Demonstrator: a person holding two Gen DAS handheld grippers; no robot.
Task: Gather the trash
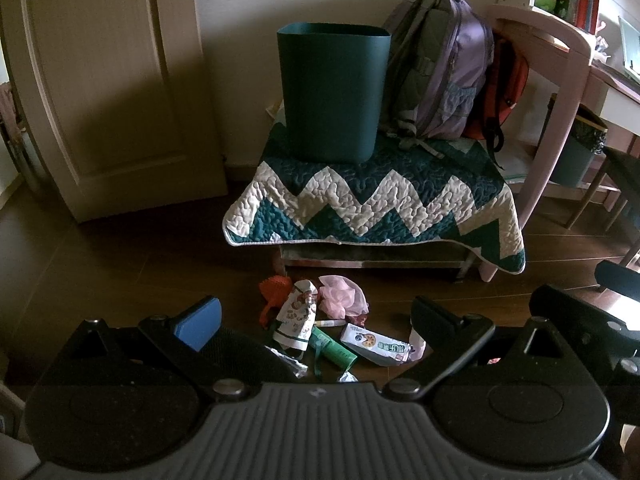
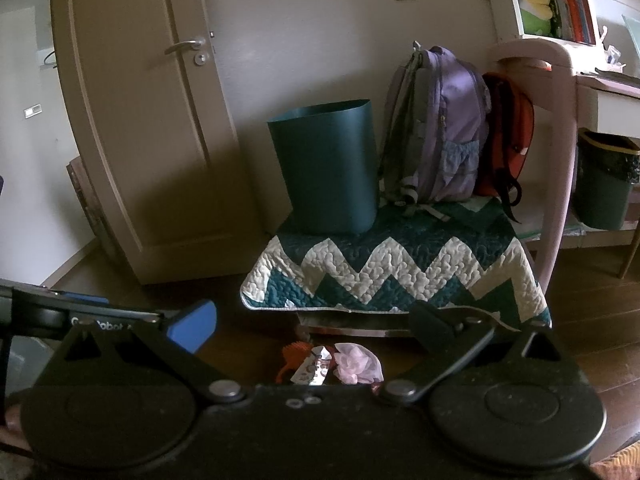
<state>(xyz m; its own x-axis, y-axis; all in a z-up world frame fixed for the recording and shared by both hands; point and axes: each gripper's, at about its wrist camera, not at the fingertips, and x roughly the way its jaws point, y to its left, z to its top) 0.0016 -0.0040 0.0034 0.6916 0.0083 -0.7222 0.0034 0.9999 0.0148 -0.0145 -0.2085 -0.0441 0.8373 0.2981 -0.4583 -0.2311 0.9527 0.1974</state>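
A dark green bin [image 1: 334, 92] [image 2: 326, 168] stands on a stool draped with a zigzag quilt [image 1: 376, 204] [image 2: 396, 268]. On the floor in front lies a heap of trash: an orange mesh piece [image 1: 272, 290], a printed paper wrapper [image 1: 298, 316] [image 2: 314, 370], a pink crumpled net [image 1: 344, 296] [image 2: 356, 364], a green tube [image 1: 334, 348], a white snack packet [image 1: 374, 344] and a pen [image 1: 330, 323]. My left gripper [image 1: 316, 320] hovers open over the heap, holding nothing. My right gripper [image 2: 316, 326] is open and higher, also holding nothing.
A purple backpack [image 1: 440, 64] [image 2: 440, 128] and a red bag [image 1: 504, 88] [image 2: 508, 132] lean beside the bin. A cream door [image 1: 104, 80] stands left. A pink desk frame [image 1: 560, 80] and a second lined bin [image 2: 606, 180] are right. Dark wood floor surrounds the trash.
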